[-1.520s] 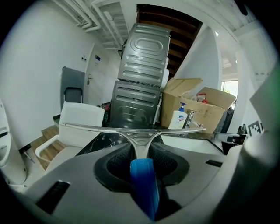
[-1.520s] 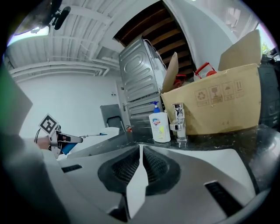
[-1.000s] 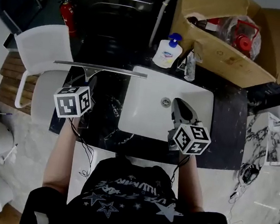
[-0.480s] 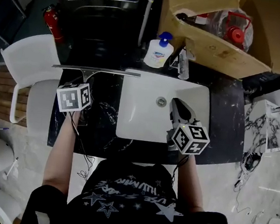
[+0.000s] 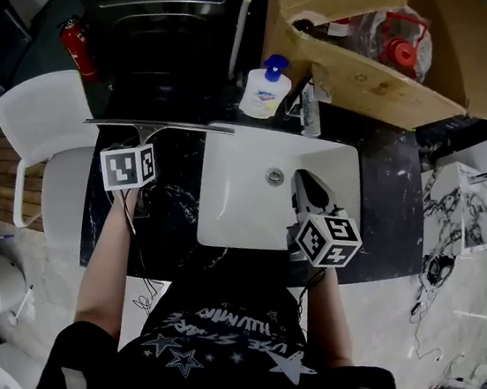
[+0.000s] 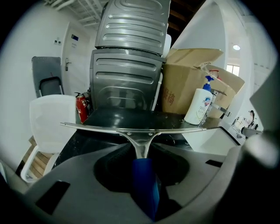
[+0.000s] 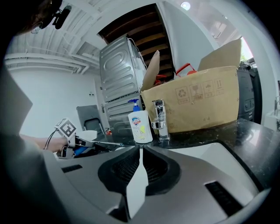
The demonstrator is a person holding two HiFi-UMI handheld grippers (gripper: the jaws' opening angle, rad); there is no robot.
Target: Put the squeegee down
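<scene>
Head view: squeegee held above the counter

The dark counter (image 5: 167,233) left of the sink (image 5: 235,188) looks like the landing spot. The left gripper (image 5: 146,145) has its jaws clamped on the blue handle of the squeegee (image 5: 159,123). Best to lower it level, blade flat, then release. The right gripper (image 5: 308,187), jaws together, holds nothing.

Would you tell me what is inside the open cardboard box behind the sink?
The cardboard box shows a clear plastic container with a red cap near its top. Its walls and flaps hide whatever lies lower.
</scene>
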